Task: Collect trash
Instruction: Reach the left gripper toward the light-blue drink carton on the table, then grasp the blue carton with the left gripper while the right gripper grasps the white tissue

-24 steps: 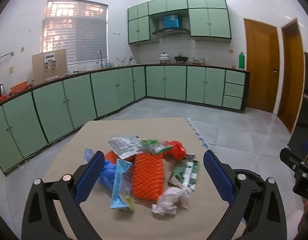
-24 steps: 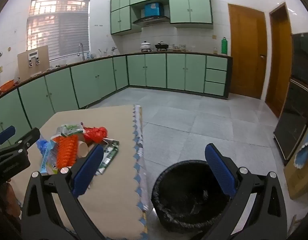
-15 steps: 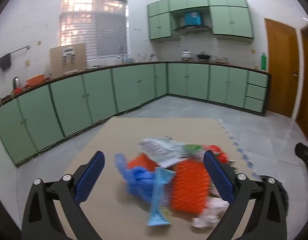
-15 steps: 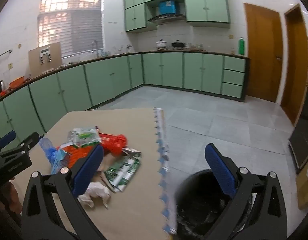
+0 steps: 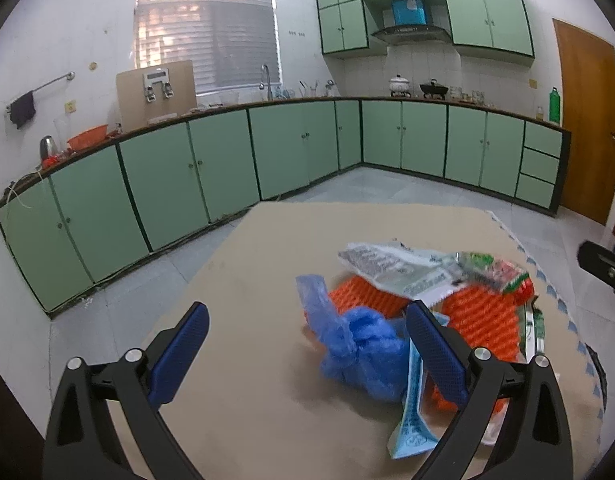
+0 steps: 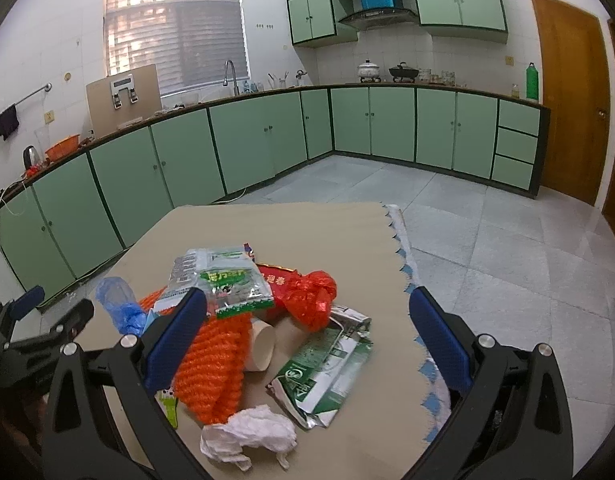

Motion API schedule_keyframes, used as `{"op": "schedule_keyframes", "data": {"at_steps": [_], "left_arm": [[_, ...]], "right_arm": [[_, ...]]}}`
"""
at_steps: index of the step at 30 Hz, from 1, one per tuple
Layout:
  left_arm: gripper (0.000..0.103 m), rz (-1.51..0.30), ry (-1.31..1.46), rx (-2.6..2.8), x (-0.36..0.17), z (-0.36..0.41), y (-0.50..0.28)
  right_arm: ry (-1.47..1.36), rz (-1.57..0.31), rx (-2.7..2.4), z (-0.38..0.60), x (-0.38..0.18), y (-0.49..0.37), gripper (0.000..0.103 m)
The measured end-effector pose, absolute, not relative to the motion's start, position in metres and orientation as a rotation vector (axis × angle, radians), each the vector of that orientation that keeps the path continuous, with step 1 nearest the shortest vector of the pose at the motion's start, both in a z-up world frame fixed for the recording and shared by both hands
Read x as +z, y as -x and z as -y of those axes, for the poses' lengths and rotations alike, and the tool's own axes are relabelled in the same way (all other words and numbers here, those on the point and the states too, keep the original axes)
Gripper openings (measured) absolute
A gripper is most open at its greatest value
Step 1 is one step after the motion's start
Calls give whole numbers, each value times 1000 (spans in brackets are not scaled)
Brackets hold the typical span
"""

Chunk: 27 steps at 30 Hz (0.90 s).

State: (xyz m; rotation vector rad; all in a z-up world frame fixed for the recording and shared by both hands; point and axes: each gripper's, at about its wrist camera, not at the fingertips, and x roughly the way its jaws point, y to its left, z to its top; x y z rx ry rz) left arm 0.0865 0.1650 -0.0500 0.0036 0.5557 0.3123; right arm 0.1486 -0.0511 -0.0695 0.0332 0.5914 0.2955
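Room: kitchen with green cabinets (image 6: pixel 263 136) along two walls, a blinded window (image 6: pixel 175 28), a grey tiled floor (image 6: pixel 487 240) and a wooden door (image 6: pixel 567 92).
Surface: beige mat (image 6: pixel 307 228) on the floor, with a scalloped blue-and-white edge on its right side.
Trash: one loose pile on the mat, toward its right half; pieces overlap and touch.
Orange net (image 6: pixel 215 364): foam mesh, near the pile's middle, lying partly over a white cup.
Cup (image 6: pixel 261 346): on its side, mouth toward the right wrist camera.
Silver wrapper (image 5: pixel 391 268): lies on top of the net, at the far side of the pile.
Green packet (image 6: pixel 231 284): on top of the silver wrapper.
Red bag (image 6: pixel 313 300): crumpled, right of the green packet.
Green-white pack (image 6: pixel 327 368): flattened, right of the cup.
White tissue (image 6: pixel 247 438): crumpled, at the pile's near edge.
Blue bag (image 5: pixel 355 340): crumpled plastic at the pile's left edge.
Light blue wrapper (image 5: pixel 411 404): long, just right of the blue bag, partly hidden by the gripper's right finger.
Left gripper (image 5: pixel 307 348): fingers wide apart, holding nothing; tilted down over the mat, with the blue bag between the fingers toward the right one; contact cannot be told.
Right gripper (image 6: pixel 307 332): fingers wide apart, holding nothing; tilted down above the pile, which sits between them.
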Motion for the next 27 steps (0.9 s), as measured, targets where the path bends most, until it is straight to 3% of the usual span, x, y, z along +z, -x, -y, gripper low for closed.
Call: {"op": "schedule_keyframes", "data": {"at_steps": [6, 10, 17, 27], "left_arm": [[95, -589, 39, 260, -61, -164, -79], [84, -616, 33, 217, -72, -151, -80], [73, -669, 39, 178, -94, -135, -84], [31, -745, 58, 96, -118, -125, -94]], "right_arm": [[41, -577, 257, 47, -82, -150, 95], [35, -591, 245, 50, -88, -150, 80], [45, -621, 241, 59, -105, -138, 72], [16, -648, 273, 66, -112, -137, 63]]}}
